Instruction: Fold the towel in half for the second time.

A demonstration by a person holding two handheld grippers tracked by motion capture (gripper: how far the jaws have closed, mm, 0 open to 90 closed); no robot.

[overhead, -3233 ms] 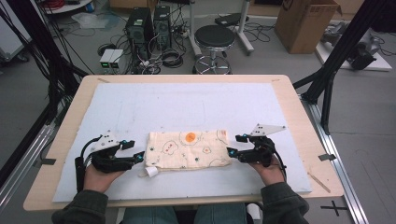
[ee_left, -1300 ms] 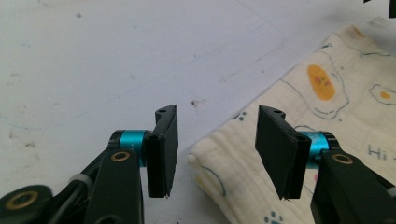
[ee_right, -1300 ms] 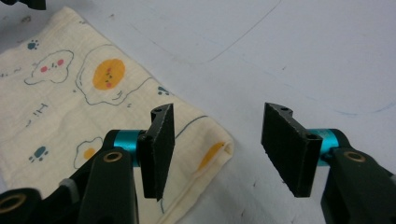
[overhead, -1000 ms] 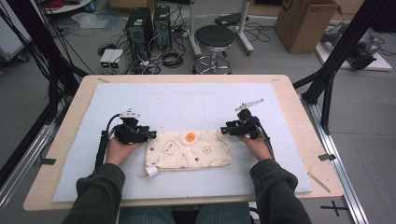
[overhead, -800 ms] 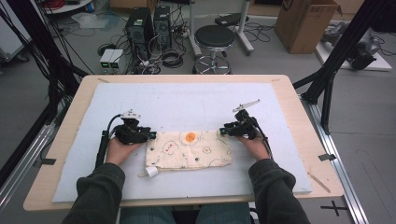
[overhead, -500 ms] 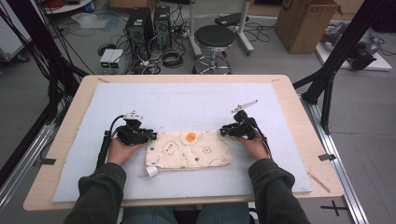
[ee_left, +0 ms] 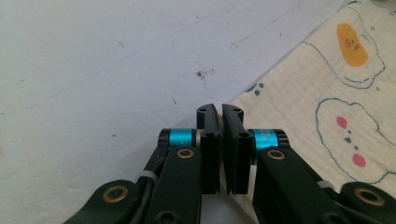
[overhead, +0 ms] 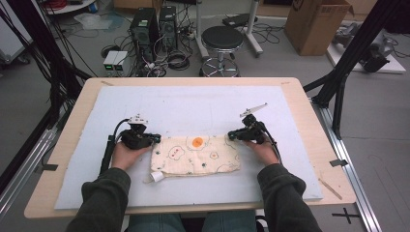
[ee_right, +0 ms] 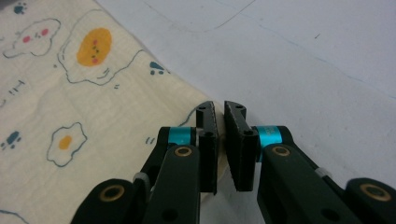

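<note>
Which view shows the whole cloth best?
High view: the cloth lies flat and whole on the mat, all edges visible, a gripper at each far corner. Left gripper view shows one corner with printed egg outlines; right gripper view shows another corner with egg prints.

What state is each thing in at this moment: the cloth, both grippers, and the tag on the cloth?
Cloth: folded into a flat rectangle on the white mat.
Left gripper: jaws shut on the cloth's far left corner.
Right gripper: jaws shut on the cloth's far right corner.
White tag: sticking out at the near left corner.
</note>
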